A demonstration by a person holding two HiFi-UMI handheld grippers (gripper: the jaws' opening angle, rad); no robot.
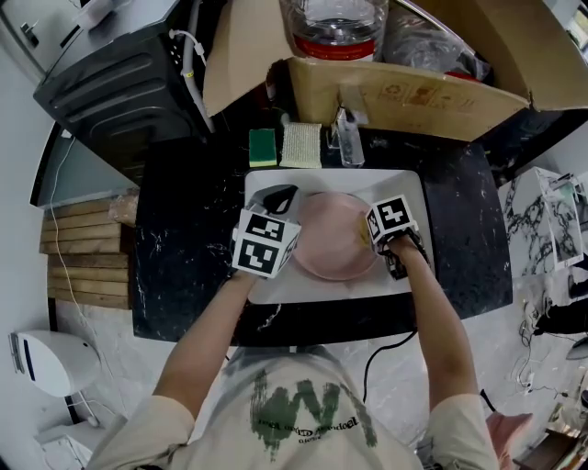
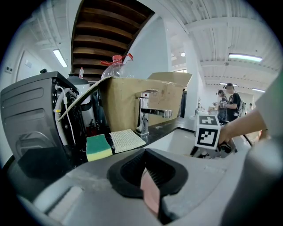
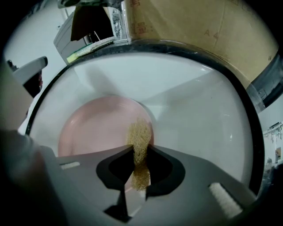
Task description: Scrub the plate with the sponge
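Observation:
A pink plate point(image 1: 331, 236) lies in the white sink basin point(image 1: 404, 188). My left gripper point(image 1: 278, 198) is shut on the plate's left rim, and the pink edge point(image 2: 150, 190) shows pinched between its jaws. My right gripper point(image 1: 375, 240) is shut on a tan mesh sponge point(image 3: 139, 143) at the plate's right rim. In the right gripper view the sponge's tip rests against the edge of the plate point(image 3: 99, 128).
On the black counter behind the sink lie a green-and-yellow sponge point(image 1: 262, 147) and a white mesh pad point(image 1: 300, 145), next to the faucet point(image 1: 347, 138). A cardboard box point(image 1: 404, 96) with a water bottle point(image 1: 335, 27) stands behind. A dark appliance point(image 1: 119, 87) sits at the far left.

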